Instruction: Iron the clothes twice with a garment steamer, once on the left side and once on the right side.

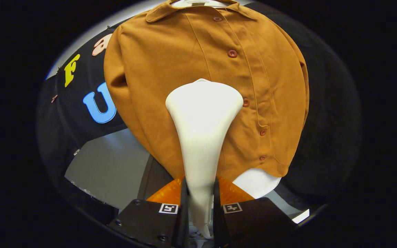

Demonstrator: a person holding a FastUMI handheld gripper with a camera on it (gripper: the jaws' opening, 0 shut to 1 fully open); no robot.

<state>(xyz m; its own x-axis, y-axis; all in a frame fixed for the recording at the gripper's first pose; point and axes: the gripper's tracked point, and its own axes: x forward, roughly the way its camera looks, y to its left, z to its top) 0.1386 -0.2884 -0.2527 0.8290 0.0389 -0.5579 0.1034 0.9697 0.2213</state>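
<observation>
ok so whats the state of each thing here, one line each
gripper: shut on the garment steamer's handle, both fingers pressing its sides
garment steamer: held upright, its wide head against the shirt front, just beside the button placket
brown shirt: hanging on a hanger, buttoned up, collar folded down, lightly creased near the lower buttons
hanger: at the shirt's collar, carrying the shirt
</observation>
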